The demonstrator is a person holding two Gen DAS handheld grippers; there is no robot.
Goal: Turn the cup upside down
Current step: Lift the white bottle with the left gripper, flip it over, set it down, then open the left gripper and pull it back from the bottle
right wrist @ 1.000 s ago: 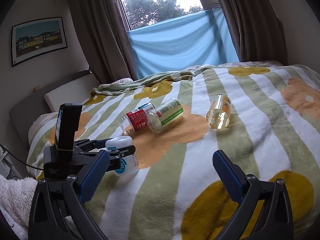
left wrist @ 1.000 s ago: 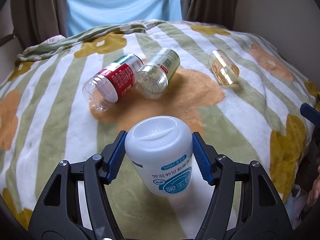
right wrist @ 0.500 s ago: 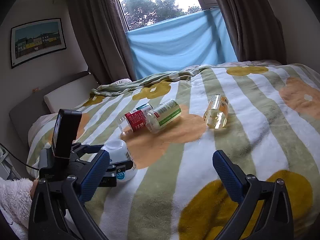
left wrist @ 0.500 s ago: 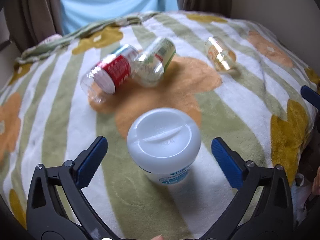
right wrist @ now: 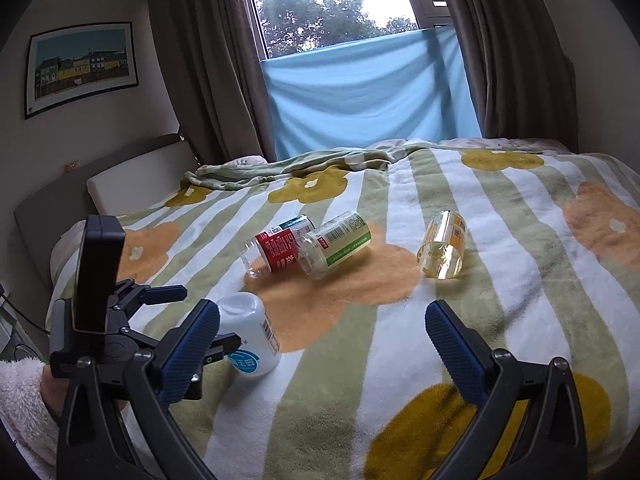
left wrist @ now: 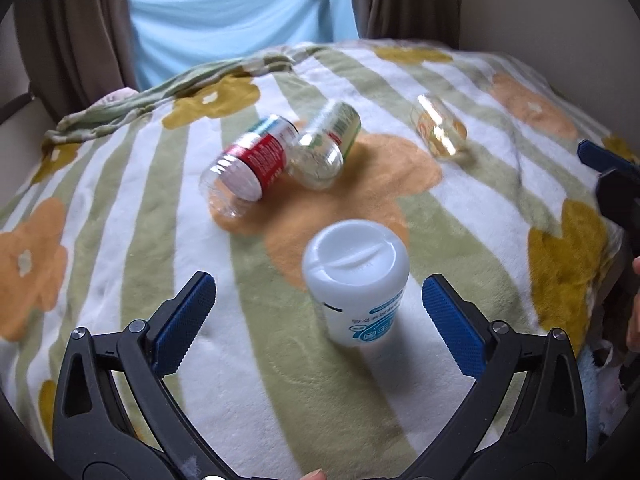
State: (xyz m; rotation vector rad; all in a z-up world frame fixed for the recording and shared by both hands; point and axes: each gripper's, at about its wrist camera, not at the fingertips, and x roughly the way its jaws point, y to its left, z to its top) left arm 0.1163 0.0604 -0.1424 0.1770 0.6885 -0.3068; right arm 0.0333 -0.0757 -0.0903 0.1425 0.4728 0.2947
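Observation:
A white plastic cup with a blue printed label stands upside down on the blanket, flat base up, leaning a little. My left gripper is open, its blue pads spread wide on either side of the cup and touching nothing. In the right wrist view the same cup stands at lower left, partly behind the left gripper's black frame. My right gripper hangs open over bare blanket, well to the right of the cup, holding nothing.
Three clear containers lie on their sides further back: a red-labelled one, a green-labelled one touching it, and a yellowish one to the right. The striped flower blanket covers the bed. Curtains and a window stand behind.
My left gripper let go of the white cup and opened wide, then drew back and leftward. The cup stays standing base up on the blanket. The right gripper barely moved.

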